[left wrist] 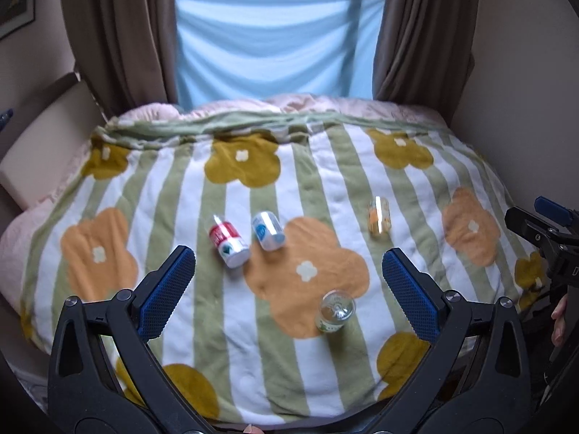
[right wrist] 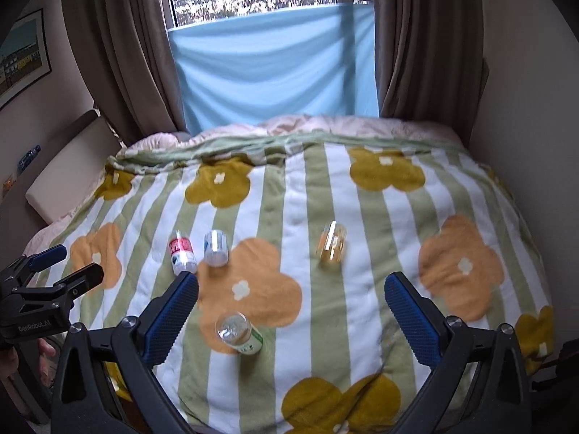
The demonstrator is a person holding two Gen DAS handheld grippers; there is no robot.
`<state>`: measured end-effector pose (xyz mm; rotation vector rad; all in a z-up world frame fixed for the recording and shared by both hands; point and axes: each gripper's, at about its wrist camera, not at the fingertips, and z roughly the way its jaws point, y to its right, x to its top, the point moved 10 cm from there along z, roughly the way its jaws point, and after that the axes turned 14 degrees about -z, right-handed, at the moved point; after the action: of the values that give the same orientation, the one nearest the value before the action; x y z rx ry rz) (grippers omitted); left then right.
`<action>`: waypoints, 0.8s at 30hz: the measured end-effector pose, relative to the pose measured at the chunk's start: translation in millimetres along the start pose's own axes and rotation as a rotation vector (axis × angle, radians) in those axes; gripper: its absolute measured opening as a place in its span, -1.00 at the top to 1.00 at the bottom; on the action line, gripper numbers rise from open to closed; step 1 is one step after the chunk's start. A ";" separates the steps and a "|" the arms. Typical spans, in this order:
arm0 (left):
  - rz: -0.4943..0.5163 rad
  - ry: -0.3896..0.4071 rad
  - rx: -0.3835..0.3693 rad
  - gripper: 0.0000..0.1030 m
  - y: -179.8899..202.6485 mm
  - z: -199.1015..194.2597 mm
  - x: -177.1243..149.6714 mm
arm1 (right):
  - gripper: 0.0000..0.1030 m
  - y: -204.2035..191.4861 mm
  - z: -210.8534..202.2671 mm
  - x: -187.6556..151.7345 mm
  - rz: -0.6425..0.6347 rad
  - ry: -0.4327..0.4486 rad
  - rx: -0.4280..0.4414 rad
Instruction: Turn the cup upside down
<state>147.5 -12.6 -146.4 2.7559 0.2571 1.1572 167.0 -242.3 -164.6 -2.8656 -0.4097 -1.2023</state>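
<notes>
**Four cups on the bed, both grippers empty**

Going left to right on the flowered blanket (left wrist: pixel 325 188): red-label cup (left wrist: pixel 228 242) lying tipped over, blue-label cup (left wrist: pixel 267 230) just beside it, then the clear green-label cup (left wrist: pixel 334 310) nearest the cameras on an orange flower, and an orange-patterned cup (left wrist: pixel 379 217) further right. Left gripper (left wrist: pixel 289 293) is spread wide, holding nothing. Right gripper (right wrist: pixel 291 311) same deal, hovering over the blanket.

Green-striped blanket (left wrist: pixel 253 361) (orange, mustard flowers)

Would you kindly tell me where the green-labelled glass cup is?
The green-labelled glass cup sits on an orange flower of the blanket, nearest both cameras.
</notes>
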 end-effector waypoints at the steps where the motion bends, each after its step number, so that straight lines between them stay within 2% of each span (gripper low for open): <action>1: 0.001 0.040 0.001 -1.00 -1.0 -15.9 13.6 | -0.99 0.8 -13.6 14.0 -0.007 0.040 -0.024; 5: -0.027 0.161 -0.011 -1.00 -5.4 -63.9 47.5 | -0.99 0.7 -60.3 53.7 -0.016 0.186 -0.104; 8: -0.048 0.219 -0.014 -1.00 -9.8 -82.5 53.2 | -0.99 -1.9 -79.7 63.9 -0.023 0.256 -0.149; 16: -0.052 0.254 0.014 -1.00 -16.4 -88.6 37.9 | -0.99 -6.2 -82.9 51.6 -0.014 0.281 -0.170; 24: -0.053 0.257 -0.006 -1.00 -5.4 -83.4 38.1 | -0.99 0.1 -92.0 52.5 -0.016 0.302 -0.186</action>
<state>113.4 6.0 -63.1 2.5748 0.3510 1.4942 137.9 -239.8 -62.9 -2.7580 -0.3267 -1.7280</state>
